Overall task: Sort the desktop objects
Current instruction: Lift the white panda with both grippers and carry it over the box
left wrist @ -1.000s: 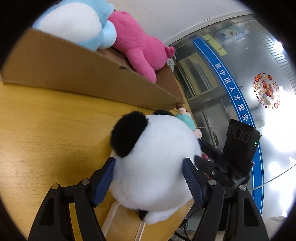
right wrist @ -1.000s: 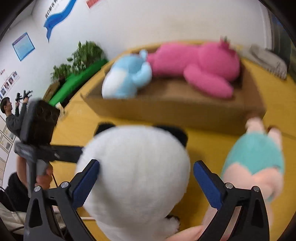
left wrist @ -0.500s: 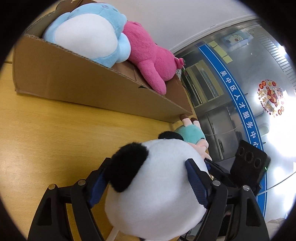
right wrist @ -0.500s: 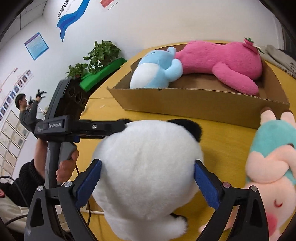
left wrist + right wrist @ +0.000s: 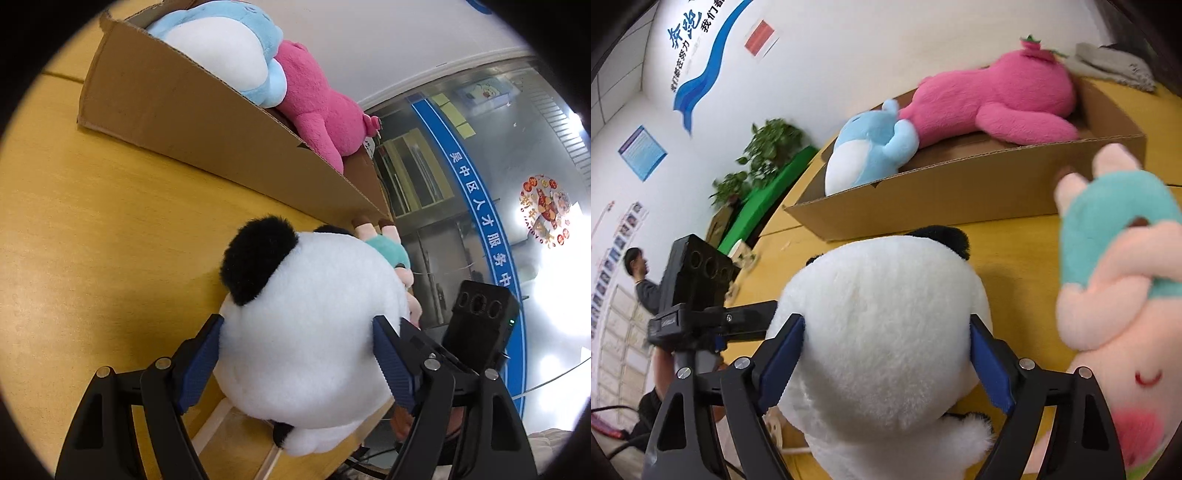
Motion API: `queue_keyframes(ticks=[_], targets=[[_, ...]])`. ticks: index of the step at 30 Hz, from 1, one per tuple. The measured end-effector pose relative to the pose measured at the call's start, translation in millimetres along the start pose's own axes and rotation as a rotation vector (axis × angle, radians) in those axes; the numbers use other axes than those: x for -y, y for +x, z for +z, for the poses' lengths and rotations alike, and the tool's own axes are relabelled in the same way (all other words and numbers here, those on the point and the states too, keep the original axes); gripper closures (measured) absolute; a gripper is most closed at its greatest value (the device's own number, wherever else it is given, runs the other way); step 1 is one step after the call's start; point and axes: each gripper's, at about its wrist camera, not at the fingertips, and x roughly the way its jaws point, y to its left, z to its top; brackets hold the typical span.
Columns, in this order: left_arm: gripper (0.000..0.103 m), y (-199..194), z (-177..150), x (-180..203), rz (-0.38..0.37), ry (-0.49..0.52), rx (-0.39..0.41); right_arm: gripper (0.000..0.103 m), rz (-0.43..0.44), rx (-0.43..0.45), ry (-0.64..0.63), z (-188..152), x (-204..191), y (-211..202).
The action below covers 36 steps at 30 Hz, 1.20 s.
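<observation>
A white panda plush with black ears (image 5: 306, 332) (image 5: 882, 332) is clamped from two sides. My left gripper (image 5: 299, 350) is shut on it, blue pads pressing its flanks. My right gripper (image 5: 886, 354) is shut on it too, from the opposite side. The panda hangs above the yellow table (image 5: 92, 240). An open cardboard box (image 5: 207, 122) (image 5: 960, 188) beyond holds a blue-and-white plush (image 5: 229, 48) (image 5: 868, 151) and a pink plush (image 5: 317, 107) (image 5: 1004, 99). A pink doll in a teal dress (image 5: 1119, 266) (image 5: 388, 247) lies right of the panda.
A grey cloth (image 5: 1108, 64) lies on the table behind the box. Green plants (image 5: 764, 155) and a person (image 5: 639, 273) stand off to the left of the table. A glass wall with a blue band (image 5: 480, 221) is beyond the table's end.
Both grippers have lifted the panda and carried it nearer the box. The doll now looms larger at the right in the right wrist view.
</observation>
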Motion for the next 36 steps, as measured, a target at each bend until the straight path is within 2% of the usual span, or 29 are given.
queue_keyframes(ticks=[1,7,11,14,15,18,19,20,22,23,25,26,27,29,30,31,32,33,34,35,36], targets=[[0.021,2,2,-1,0.006,-0.001,0.0,0.014,0.009,-0.012,-0.006,2,1,0],[0.028,3,12,-4,0.009,0.012,-0.004,0.006,0.063,-0.083,-0.039,12,10,3],[0.028,8,16,-5,0.0,0.015,-0.017,0.009,0.099,-0.13,-0.062,20,16,6],[0.029,9,19,-6,0.027,0.02,-0.02,0.01,0.119,-0.157,-0.068,26,19,21],[0.031,8,20,-5,0.034,0.022,-0.018,0.014,0.124,-0.16,-0.064,27,18,25],[0.046,2,22,7,0.058,0.061,-0.011,0.031,0.131,-0.114,-0.072,25,12,22],[0.056,-1,23,16,0.066,0.087,-0.008,0.035,0.129,-0.096,-0.078,25,10,18],[0.078,-4,26,28,0.058,0.119,-0.006,0.036,0.125,-0.076,-0.08,26,8,13],[0.103,-6,34,50,0.006,0.179,-0.004,0.045,0.115,-0.022,-0.09,33,3,0],[0.103,-6,39,63,-0.035,0.209,-0.005,0.052,0.125,0.002,-0.092,38,2,-6],[0.102,1,52,89,-0.089,0.286,-0.019,0.1,0.196,0.067,-0.101,57,-2,-21],[0.102,5,57,99,-0.085,0.316,-0.022,0.1,0.203,0.068,-0.118,66,-5,-21],[0.102,8,61,102,-0.062,0.326,-0.02,0.1,0.164,0.034,-0.149,74,-9,-15],[0.102,6,66,97,-0.051,0.309,-0.011,0.087,0.056,-0.028,-0.177,77,-2,0],[0.102,1,66,90,-0.046,0.293,0.002,0.06,0.019,-0.054,-0.183,77,3,5],[0.1,-8,64,82,-0.035,0.273,0.025,0.042,0.027,-0.066,-0.167,76,11,5],[0.095,-15,61,74,-0.026,0.254,0.043,0.018,0.039,-0.076,-0.157,75,18,4],[0.091,-21,56,67,-0.018,0.232,0.055,0.016,0.058,-0.08,-0.163,74,23,0],[0.076,-27,50,57,-0.006,0.204,0.067,0.016,0.077,-0.084,-0.169,74,28,-4],[0.054,-33,42,49,0.007,0.179,0.073,0.014,0.097,-0.09,-0.183,74,31,-8],[0.043,-37,34,41,0.015,0.155,0.073,0.011,0.115,-0.103,-0.225,76,30,-12]])
